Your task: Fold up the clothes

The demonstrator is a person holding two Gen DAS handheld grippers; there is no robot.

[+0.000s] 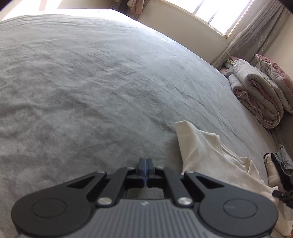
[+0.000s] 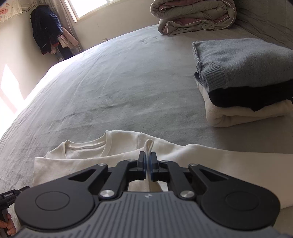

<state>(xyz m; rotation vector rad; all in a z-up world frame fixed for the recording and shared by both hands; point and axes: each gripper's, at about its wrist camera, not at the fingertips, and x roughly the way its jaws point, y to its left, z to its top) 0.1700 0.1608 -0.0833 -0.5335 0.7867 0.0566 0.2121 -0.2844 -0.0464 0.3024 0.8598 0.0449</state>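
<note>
A cream long-sleeved shirt (image 2: 82, 148) lies on the grey bed sheet (image 2: 109, 82), collar towards the far side. My right gripper (image 2: 148, 159) is shut on a raised pinch of its fabric, which sticks up as a loop between the blue pads. In the left wrist view the same cream shirt (image 1: 210, 155) lies rumpled to the right. My left gripper (image 1: 146, 163) hovers over bare sheet (image 1: 91, 91) just left of the shirt, its jaws shut with nothing between them.
A stack of folded clothes (image 2: 243, 64), grey sweater on top of a dark and a cream piece, sits on the bed at the right. A rolled duvet (image 2: 194, 16) lies behind it. Clothes hang in the far corner (image 2: 45, 31). A hand (image 2: 7, 225) shows at bottom left.
</note>
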